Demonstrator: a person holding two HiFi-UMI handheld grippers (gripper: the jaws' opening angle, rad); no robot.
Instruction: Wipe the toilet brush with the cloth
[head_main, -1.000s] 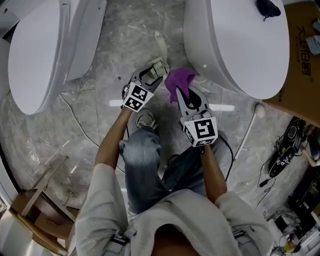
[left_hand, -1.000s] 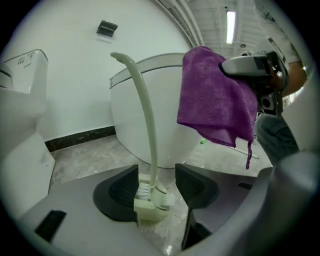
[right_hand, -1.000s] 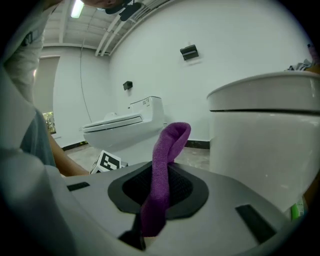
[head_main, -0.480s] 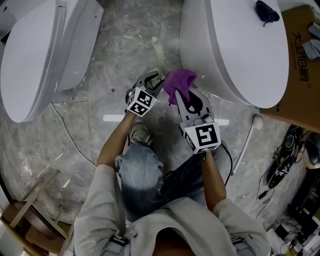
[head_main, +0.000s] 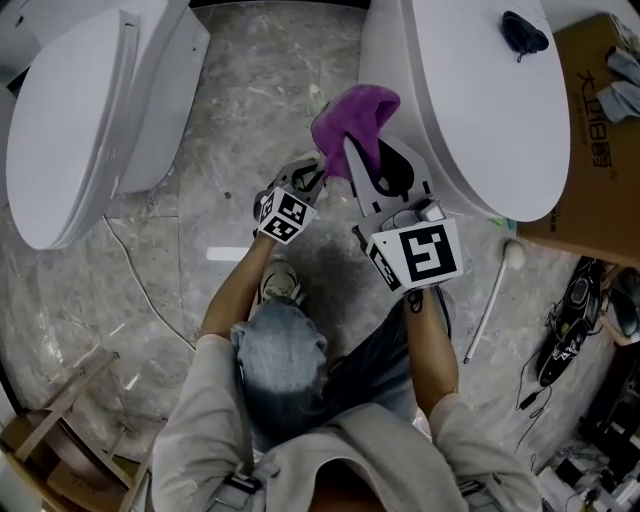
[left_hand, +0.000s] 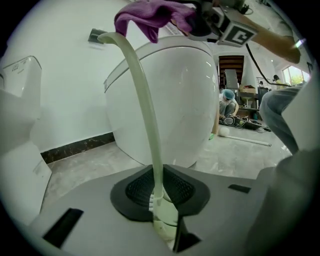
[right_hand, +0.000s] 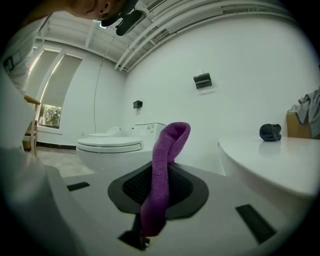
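The toilet brush's pale green handle (left_hand: 145, 100) curves up from between the jaws of my left gripper (left_hand: 162, 200). Those jaws have just been closing and now pinch the handle near its ribbed end. In the head view this left gripper (head_main: 310, 175) sits low between the two toilets, and only the handle's tip (head_main: 316, 98) shows beyond it. My right gripper (head_main: 365, 150) is shut on a purple cloth (head_main: 355, 118), held higher and just right of the handle. The cloth (right_hand: 162, 170) stands up from the right gripper (right_hand: 150, 220) and folds over. From the left gripper view the cloth (left_hand: 155, 12) hangs at the handle's top.
One white toilet (head_main: 80, 120) stands at the left and another (head_main: 480, 90) at the right, with a dark rag (head_main: 524, 33) on it. A cardboard box (head_main: 600, 130) is at the far right. A white-handled tool (head_main: 495, 290), cables (head_main: 150, 240) and wooden pieces (head_main: 60, 410) lie on the marble floor.
My right gripper has risen with the purple cloth, up beside the handle's top. The left gripper has shifted slightly toward the gap between the toilets, and its jaws have closed on the brush handle.
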